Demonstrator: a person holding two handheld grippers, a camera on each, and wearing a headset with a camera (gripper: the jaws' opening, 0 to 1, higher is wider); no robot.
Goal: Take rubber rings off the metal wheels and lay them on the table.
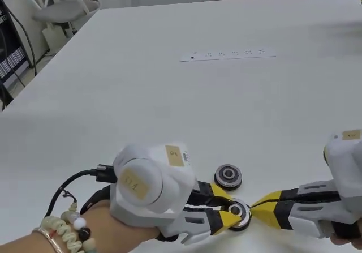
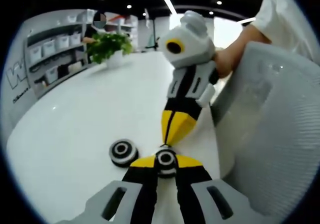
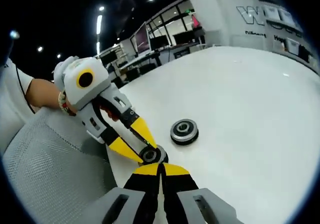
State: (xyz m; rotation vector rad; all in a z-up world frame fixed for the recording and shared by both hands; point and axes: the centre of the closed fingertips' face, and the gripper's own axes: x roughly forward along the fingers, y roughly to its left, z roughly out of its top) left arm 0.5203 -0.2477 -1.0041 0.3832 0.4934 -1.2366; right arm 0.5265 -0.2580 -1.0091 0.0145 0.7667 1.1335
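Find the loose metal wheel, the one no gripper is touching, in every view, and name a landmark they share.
Head view: loose wheel, lower centre, just above the held wheel.
Left gripper view: loose wheel, lower left of centre, left of the held wheel.
Right gripper view: loose wheel, near centre, up-right of the held wheel.
Shared landmark: the held wheel.

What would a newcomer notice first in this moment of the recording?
The two grippers meet tip to tip at the near edge of the white table. The left gripper clamps a small metal wheel, and the right gripper, jaws closed, touches its rim. A second wheel lies flat just beyond them.
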